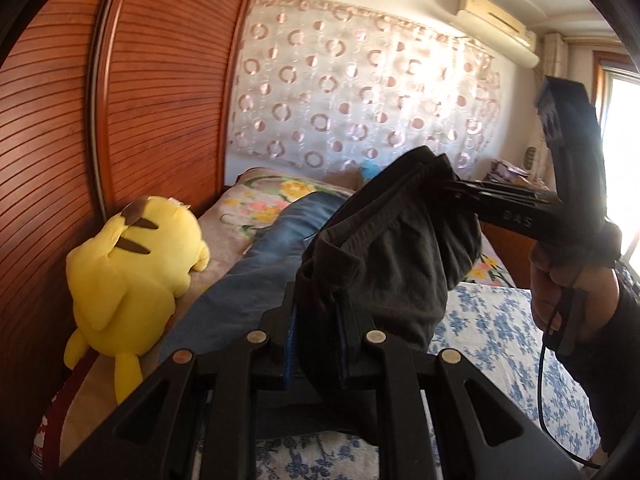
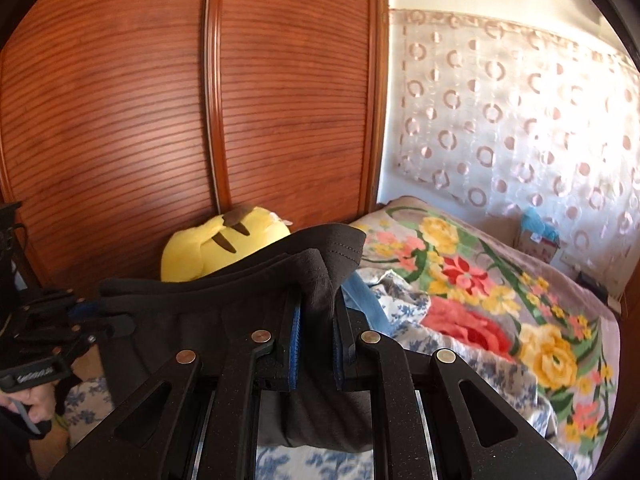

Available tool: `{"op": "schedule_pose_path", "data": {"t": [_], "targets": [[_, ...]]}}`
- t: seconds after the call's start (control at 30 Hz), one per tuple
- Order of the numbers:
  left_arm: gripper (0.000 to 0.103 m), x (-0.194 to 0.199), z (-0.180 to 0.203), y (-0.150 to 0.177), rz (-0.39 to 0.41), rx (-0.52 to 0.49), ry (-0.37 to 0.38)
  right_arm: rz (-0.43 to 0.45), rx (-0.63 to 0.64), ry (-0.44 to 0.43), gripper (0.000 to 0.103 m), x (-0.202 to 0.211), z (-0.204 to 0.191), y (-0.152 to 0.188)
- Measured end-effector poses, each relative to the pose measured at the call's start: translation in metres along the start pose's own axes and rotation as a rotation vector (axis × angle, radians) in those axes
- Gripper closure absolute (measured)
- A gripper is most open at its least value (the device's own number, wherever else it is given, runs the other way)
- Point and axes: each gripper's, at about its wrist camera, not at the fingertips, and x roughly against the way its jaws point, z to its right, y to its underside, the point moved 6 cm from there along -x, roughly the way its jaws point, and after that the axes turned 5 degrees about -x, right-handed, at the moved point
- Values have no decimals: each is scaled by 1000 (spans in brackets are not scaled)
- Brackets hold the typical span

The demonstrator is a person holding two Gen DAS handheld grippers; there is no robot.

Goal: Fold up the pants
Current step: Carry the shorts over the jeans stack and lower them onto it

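1. Between your left gripper (image 1: 316,320)'s pads, a bunched edge of the dark pants (image 1: 384,248) is pinched tight; hold that pinch so the cloth cannot creep out.
2. Up at your right gripper (image 2: 316,324), the jaws are likewise clamped on a gathered fold of the same pants, which hang in the air between the two tools, above the bed.
3. From the left view, your right gripper holds the far end of the garment; the cloth between sags in a heavy lump, so I judge you should draw the hands apart until that edge runs straight.
4. Keep both held corners level with each other, or the fold will probably come out skewed.
5. Below lies the blue-flowered sheet (image 1: 496,332); pick a bare patch of it for laying down.
6. Further off, the jeans (image 1: 264,256) and the yellow plush toy (image 1: 128,272) crowd the wardrobe (image 2: 120,120) side; steer clear of them.
7. Beyond, the floral blanket (image 2: 500,292) looks rumpled, a poor surface for folding.
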Motion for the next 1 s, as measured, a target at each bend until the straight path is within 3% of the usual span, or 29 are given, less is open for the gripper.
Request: {"op": "schedule_pose_path", "data": {"t": [0.43, 0.53, 0.6, 0.67, 0.87, 1.0], "targets": [[86, -5, -14, 5, -29, 15, -44, -78, 68, -55, 93, -79, -28, -23], [82, -7, -19, 9, -50, 7, -62, -92, 63, -49, 84, -88, -30, -21], [72, -6, -21, 10, -54, 12, -69, -45, 58, -45, 71, -78, -28, -23], [63, -3, -23, 8, -46, 7, -79, -21, 42, -77, 66, -67, -27, -25], [42, 2, -16, 2, -42, -55, -82, -25, 28, -75, 66, -50, -13, -14], [40, 8, -6, -5, -19, -71, -67, -53, -9, -74, 66, -51, -2, 2]]}}
